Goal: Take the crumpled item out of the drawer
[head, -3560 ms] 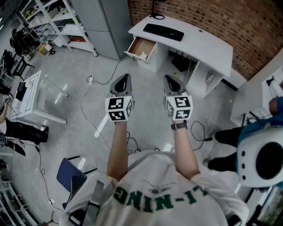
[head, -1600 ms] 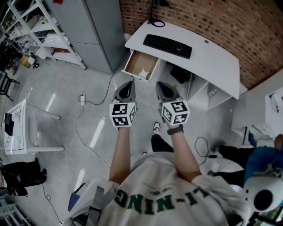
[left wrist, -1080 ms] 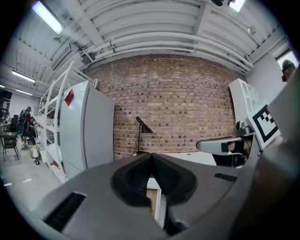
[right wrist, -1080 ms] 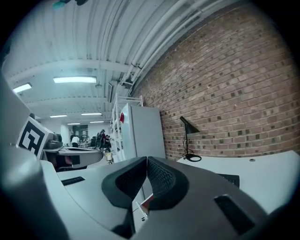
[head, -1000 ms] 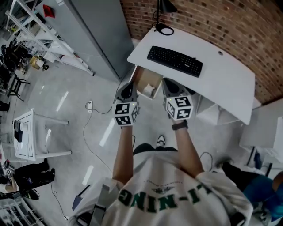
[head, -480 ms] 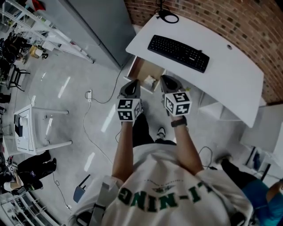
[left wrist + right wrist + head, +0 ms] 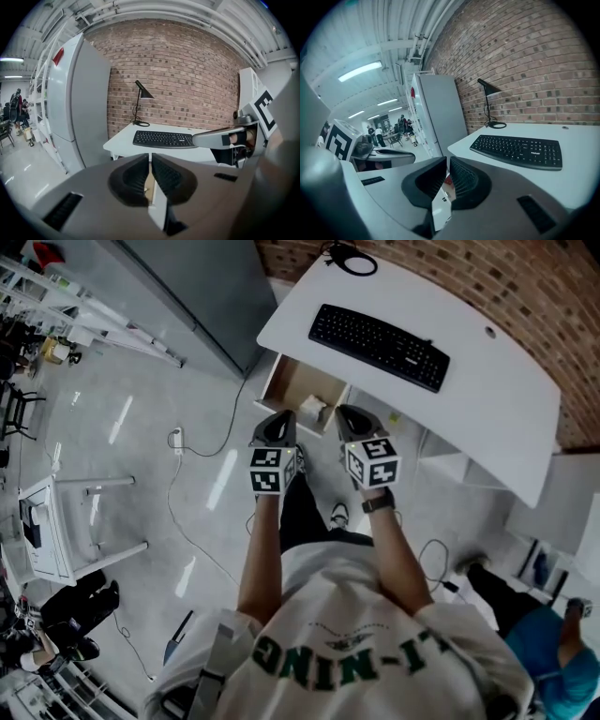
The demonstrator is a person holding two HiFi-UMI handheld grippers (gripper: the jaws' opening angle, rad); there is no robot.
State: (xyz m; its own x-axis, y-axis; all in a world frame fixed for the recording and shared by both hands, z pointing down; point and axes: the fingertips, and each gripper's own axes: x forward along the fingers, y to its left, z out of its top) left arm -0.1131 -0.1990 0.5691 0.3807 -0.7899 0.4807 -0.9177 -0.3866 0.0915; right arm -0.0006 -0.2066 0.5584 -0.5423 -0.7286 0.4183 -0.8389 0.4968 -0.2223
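Observation:
An open wooden drawer juts out under the left end of the white desk. A white crumpled item lies in its near right corner. My left gripper hovers just in front of the drawer's near edge, jaws shut with nothing between them. My right gripper is level with it to the right, beside the drawer, also shut and empty. The left gripper view looks past my shut left gripper at the desk. My right gripper is pressed together in its own view.
A black keyboard lies on the desk, with a black lamp at the back by the brick wall. A grey cabinet stands left of the desk. Cables trail over the floor. Another person is at the lower right.
The person has walked up to the desk. Both grippers, still shut, have come from mid-floor to just in front of the open drawer.

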